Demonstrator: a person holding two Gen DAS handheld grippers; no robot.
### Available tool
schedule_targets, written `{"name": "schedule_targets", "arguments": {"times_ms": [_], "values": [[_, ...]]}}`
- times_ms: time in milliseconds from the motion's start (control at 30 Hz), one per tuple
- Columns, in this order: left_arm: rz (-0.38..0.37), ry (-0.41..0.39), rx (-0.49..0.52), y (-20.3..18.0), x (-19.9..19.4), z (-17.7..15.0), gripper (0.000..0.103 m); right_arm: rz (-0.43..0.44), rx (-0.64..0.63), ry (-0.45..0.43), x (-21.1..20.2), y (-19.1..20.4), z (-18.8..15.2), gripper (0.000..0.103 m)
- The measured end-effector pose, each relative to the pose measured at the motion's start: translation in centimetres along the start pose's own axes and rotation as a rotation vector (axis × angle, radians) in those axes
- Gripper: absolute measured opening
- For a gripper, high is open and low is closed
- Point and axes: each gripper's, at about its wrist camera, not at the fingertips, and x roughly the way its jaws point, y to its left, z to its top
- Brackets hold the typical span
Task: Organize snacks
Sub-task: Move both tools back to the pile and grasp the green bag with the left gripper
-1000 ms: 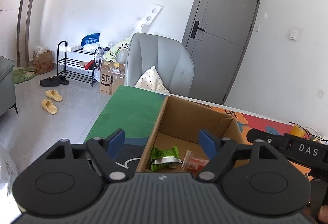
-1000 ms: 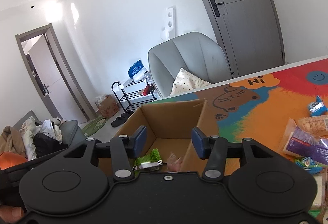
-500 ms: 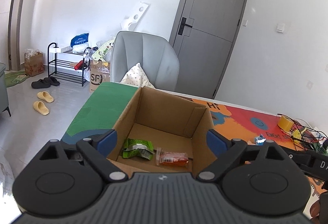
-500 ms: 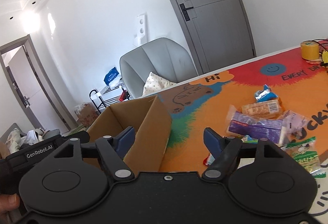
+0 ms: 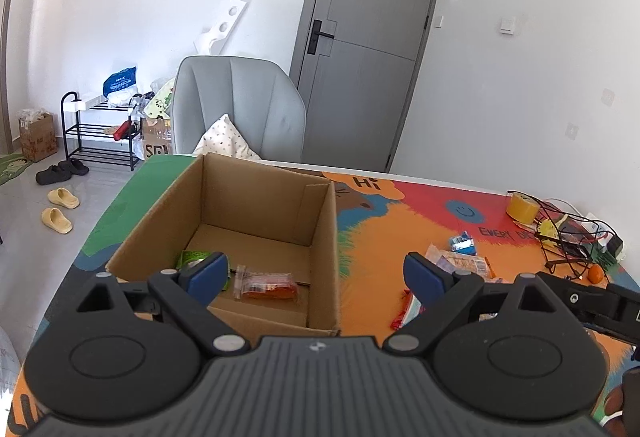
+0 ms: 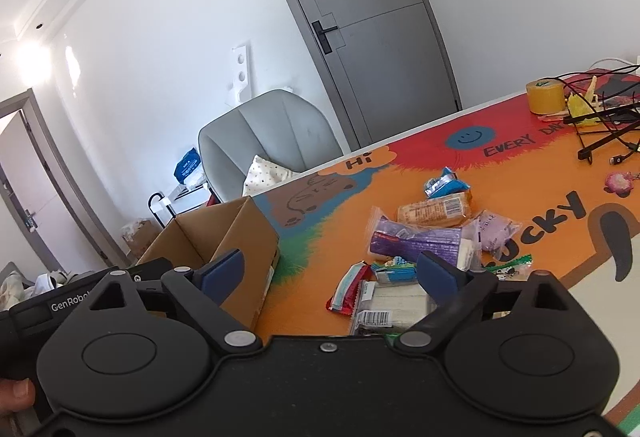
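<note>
Snacks dropped moments ago lie in the cardboard box [image 5: 256,221]: a green packet [image 5: 191,259] and a red one [image 5: 267,286]. Left gripper [image 5: 316,269] gapes empty; right gripper [image 6: 332,271], jaws opening with nothing between them, has swung back over the snack pile [image 6: 424,237].

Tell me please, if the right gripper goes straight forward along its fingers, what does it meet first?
Most likely the white barcoded packet in the snack pile, which lies between the opening, empty fingers of the right gripper; the red wrapper lies just beside it. Depth is uncertain.

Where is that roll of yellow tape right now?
The yellow tape roll stands at the far right end of the colourful table mat, just left of the tangle of black cables, well beyond the pile of snacks.
</note>
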Motion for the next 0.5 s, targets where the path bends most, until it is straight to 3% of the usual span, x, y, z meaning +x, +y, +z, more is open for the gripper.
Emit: {"name": "schedule_targets", "arguments": {"times_ms": [500], "values": [[-0.066, 0.054, 0.07, -5.1, 0.7, -1.3, 0.094, -0.066, 0.01, 0.015, -2.5, -5.0, -0.7, 0.097]]}}
